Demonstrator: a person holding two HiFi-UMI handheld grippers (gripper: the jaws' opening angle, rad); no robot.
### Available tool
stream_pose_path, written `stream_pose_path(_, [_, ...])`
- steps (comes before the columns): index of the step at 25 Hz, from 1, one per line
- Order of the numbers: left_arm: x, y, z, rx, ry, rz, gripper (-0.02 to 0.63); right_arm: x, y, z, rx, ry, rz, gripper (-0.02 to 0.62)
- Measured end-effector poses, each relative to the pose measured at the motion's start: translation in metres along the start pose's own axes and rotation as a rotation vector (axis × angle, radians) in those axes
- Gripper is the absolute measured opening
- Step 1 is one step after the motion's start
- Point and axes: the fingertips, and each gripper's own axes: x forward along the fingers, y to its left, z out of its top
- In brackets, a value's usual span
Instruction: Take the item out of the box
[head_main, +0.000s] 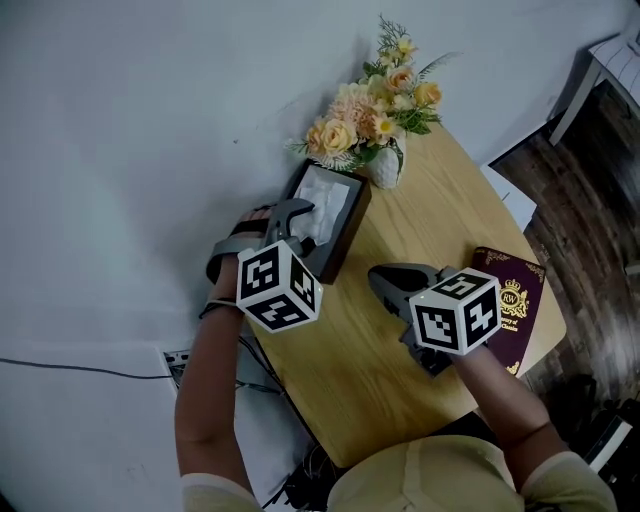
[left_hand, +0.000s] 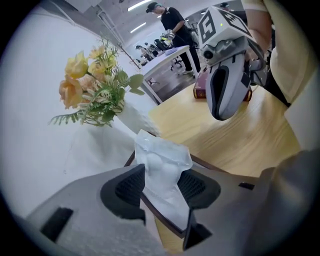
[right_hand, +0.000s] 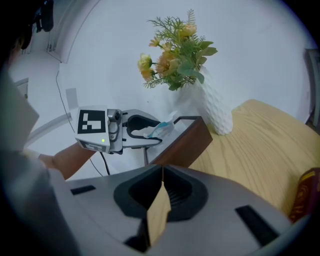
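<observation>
A dark brown open box (head_main: 351, 232) stands at the back left of the small wooden table (head_main: 360, 370). A white plastic-wrapped item (head_main: 325, 198) rises out of it. My left gripper (head_main: 298, 216) is over the box's left end, shut on the item (left_hand: 162, 165), which is pinched between the pads and sticks up above the box rim (left_hand: 225, 170). The right gripper view shows the same grip on the item (right_hand: 163, 127) above the box (right_hand: 182, 143). My right gripper (head_main: 386, 281) hovers over the table's middle, shut with nothing in it (right_hand: 162, 187).
A white vase of yellow and peach flowers (head_main: 378, 120) stands just behind the box. A maroon book with a gold crest (head_main: 515, 300) lies at the table's right edge. A power strip and cables (head_main: 180, 357) lie on the floor to the left.
</observation>
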Motion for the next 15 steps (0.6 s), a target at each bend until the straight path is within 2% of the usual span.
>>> stream_pose_path(6, [-0.026,-0.007,0.007,-0.011,-0.034,0.024,0.213,-0.013,0.014,0.003,-0.030,-0.020,-0.023,0.031])
stream_pose_path(15, [-0.063,-0.021,0.004,-0.113,-0.083,0.093,0.212,-0.030,0.027,0.008,-0.079,-0.062,-0.074,0.031])
